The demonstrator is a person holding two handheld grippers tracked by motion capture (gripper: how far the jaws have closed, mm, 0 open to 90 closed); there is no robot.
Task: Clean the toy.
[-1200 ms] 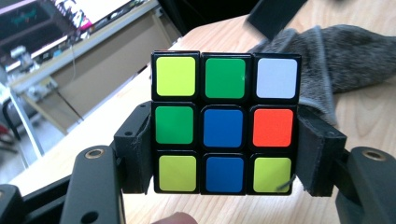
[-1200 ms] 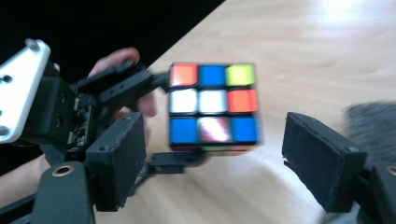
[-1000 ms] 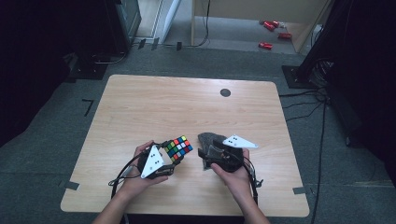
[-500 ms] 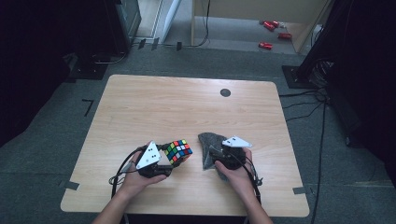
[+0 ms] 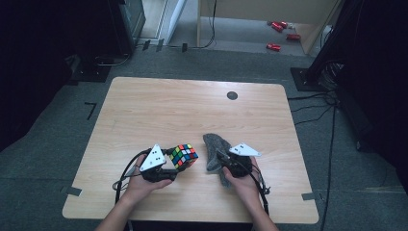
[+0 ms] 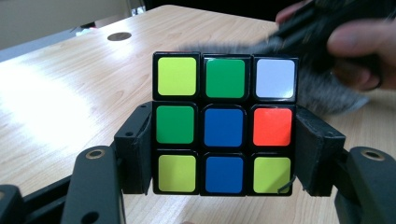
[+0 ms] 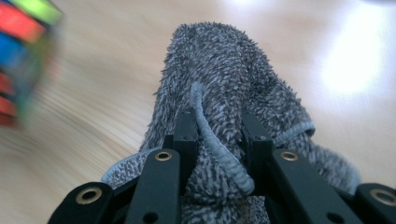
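A colourful puzzle cube [image 5: 183,155] is held just above the wooden table [image 5: 192,110] near its front edge. My left gripper [image 5: 169,168] is shut on the cube [image 6: 224,123], the black pads [image 6: 136,149] pressing its two sides. To the right lies a grey fuzzy cloth [image 5: 214,149], bunched up. My right gripper [image 5: 222,161] has just been closing and is now shut on a fold of the cloth [image 7: 219,116], which bulges up between its jaws. The cube [image 7: 21,56] shows blurred at the left of the right gripper view.
A round dark grommet [image 5: 232,95] sits in the table's far right part. Cables [image 5: 122,175] trail from both grippers over the front edge. Red objects [image 5: 274,46] lie on the floor beyond the table. Dark equipment stands at left and right.
My right gripper has sunk onto the cloth and closed on it. The left gripper and cube stayed in place.
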